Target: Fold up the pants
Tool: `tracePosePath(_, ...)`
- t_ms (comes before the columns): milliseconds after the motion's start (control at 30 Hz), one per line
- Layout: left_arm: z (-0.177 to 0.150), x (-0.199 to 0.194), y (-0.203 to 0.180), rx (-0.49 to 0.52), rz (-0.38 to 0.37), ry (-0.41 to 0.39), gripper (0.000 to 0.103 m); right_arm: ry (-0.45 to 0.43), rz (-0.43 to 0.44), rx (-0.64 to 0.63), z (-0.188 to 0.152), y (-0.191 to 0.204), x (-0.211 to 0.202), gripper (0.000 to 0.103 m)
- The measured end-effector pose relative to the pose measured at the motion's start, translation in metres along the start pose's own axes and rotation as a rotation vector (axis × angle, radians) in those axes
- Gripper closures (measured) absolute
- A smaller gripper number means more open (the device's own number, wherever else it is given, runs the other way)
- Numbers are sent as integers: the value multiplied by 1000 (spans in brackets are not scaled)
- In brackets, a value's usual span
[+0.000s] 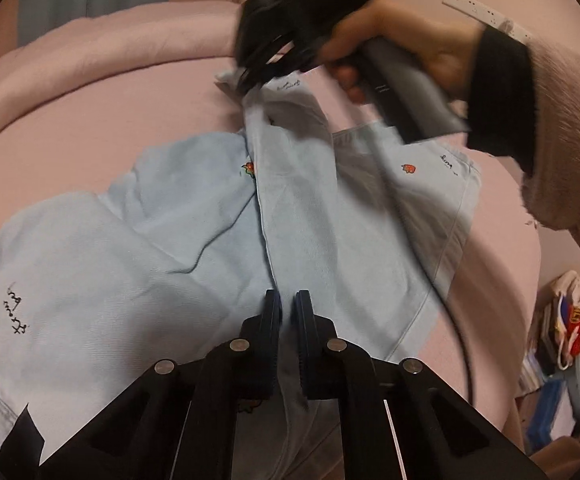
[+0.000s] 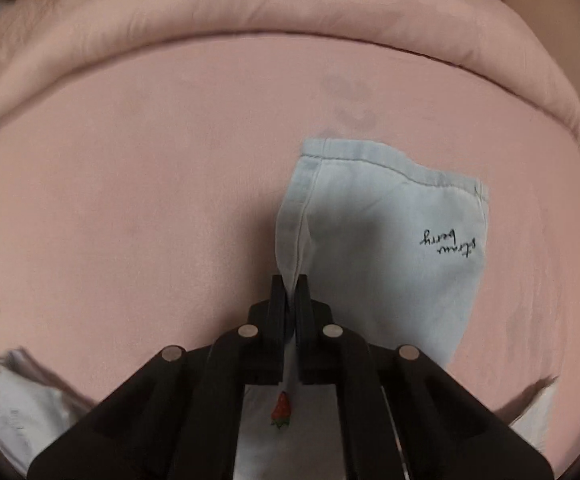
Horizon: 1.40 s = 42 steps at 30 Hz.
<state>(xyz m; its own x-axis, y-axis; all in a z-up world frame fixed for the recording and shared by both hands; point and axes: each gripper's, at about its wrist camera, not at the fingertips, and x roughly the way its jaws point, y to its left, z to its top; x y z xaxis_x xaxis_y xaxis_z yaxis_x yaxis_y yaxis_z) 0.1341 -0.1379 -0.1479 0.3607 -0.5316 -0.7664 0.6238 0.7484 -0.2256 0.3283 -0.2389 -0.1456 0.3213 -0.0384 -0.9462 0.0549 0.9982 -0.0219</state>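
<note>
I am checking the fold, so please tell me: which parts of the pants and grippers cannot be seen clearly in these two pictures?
- Left wrist view: the right gripper fingertips are motion-blurred against the pants.
- Left wrist view: the left gripper body hides the cloth below it.
- Right wrist view: the pants waistband is out of frame; only one leg end shows.
- Left wrist view: the embroidered writing is too small to read.

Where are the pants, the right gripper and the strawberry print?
pants [image 1: 193,240]: left wrist view, flat pale blue cloth.
right gripper [image 2: 288,284]: right wrist view, fingertips pinching the pants' seam.
strawberry print [image 2: 281,410]: right wrist view, its red fruit.
</note>
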Motion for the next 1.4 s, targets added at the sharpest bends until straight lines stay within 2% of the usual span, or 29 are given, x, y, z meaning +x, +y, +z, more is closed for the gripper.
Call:
tracePosePath(33,0,-3,-4,4,-3,-9,98,-35,25,26,-3,-7,-11,100)
tracePosePath(167,0,-21,-31,96,21,-61,98,-250,219,178,-36,-57,-89,100)
tracePosePath(233,-3,-23,-44,140,23,-61,98,-362,239,230,-72,-87,-134,100)
tracePosePath(300,-10,-18,-54,166,33,-34,98,-418,277,301,-115,-108,-156,99)
tracePosePath(400,-21,-9,-63,179,34,9,98,-397,276,475,-184,-148,-151,99)
tracePosePath(500,-25,-5,-66,210,66,33,98,-301,315,651,-253,-177,-109,99)
tracePosePath(533,-21,-5,-62,212,75,39,98,-278,337,694,-269,-180,-96,98)
tracePosePath(600,-18,-5,-65,225,99,52,98,-288,379,750,-288,-181,-82,100)
tracePosePath(700,-19,-2,-73,278,148,51,98,-312,457,833,-296,-177,-79,100)
tracePosePath(833,-27,5,-70,337,190,39,98,-300,445,808,-281,-167,-90,95)
tracePosePath(900,-28,2,-69,332,163,26,98,-325,468,795,-279,-173,-102,92)
tracePosePath(967,-27,4,-67,323,164,27,98,-322,438,782,-278,-180,-103,87)
tracePosePath(1033,-21,6,-61,281,133,32,98,-302,410,793,-283,-183,-97,72)
tracePosePath(1100,-13,6,-54,231,91,27,98,-302,444,829,-284,-192,-86,70)
tracePosePath(1167,-9,7,-48,206,70,36,92,-309,456,837,-283,-200,-84,68)
tracePosePath(1233,-7,13,-46,217,90,58,77,-310,450,821,-280,-200,-85,65)
tracePosePath(1400,-8,12,-54,272,96,86,79,-289,438,813,-272,-206,-81,67)
